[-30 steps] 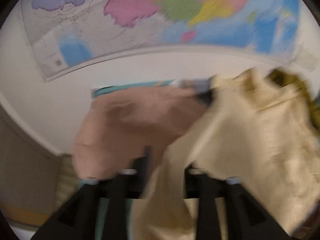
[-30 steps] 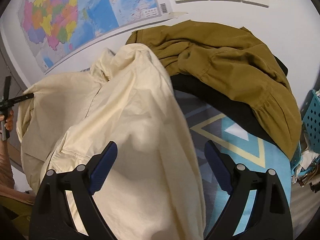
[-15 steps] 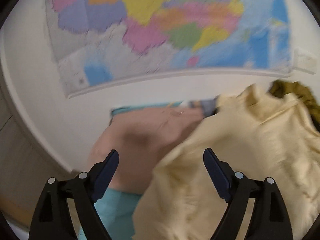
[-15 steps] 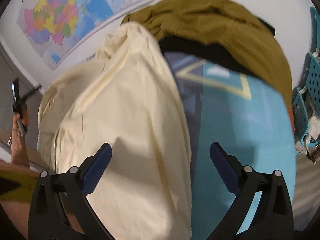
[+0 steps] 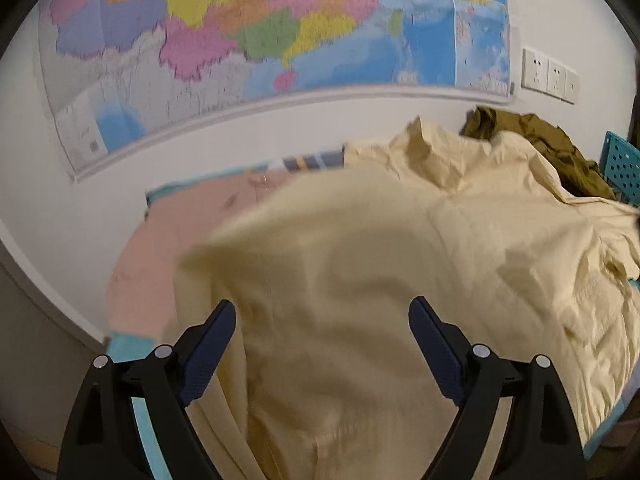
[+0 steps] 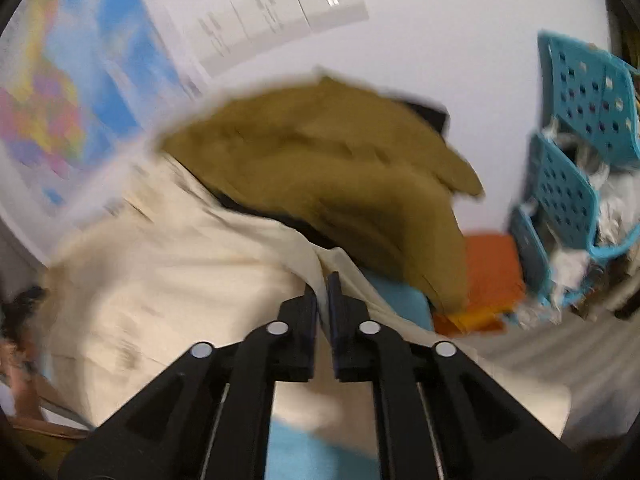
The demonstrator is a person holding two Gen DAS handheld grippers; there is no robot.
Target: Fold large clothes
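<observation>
A large cream shirt (image 5: 440, 260) lies crumpled over the blue patterned mat. My left gripper (image 5: 322, 302) hangs just above the shirt's near part, open, with nothing pressed between its blue pads. In the right wrist view the same cream shirt (image 6: 180, 272) spreads to the left. My right gripper (image 6: 323, 284) is closing, its jaws almost together with a raised fold of the shirt's edge pinched between them. An olive garment (image 6: 340, 168) is heaped behind that fold, over something black.
A folded pink garment (image 5: 168, 248) lies left of the shirt by the wall. The olive garment (image 5: 532, 136) and teal perforated crates (image 6: 572, 176) stand at the right. An orange item (image 6: 488, 268) lies beyond the mat (image 6: 404, 300). A wall map (image 5: 240, 40) and sockets (image 5: 550, 76) are behind.
My left jaws opened off the cream cloth and the gripper swung right over the shirt. My right gripper moved to the shirt's right edge, rolled, and went from wide open to closed on a fold.
</observation>
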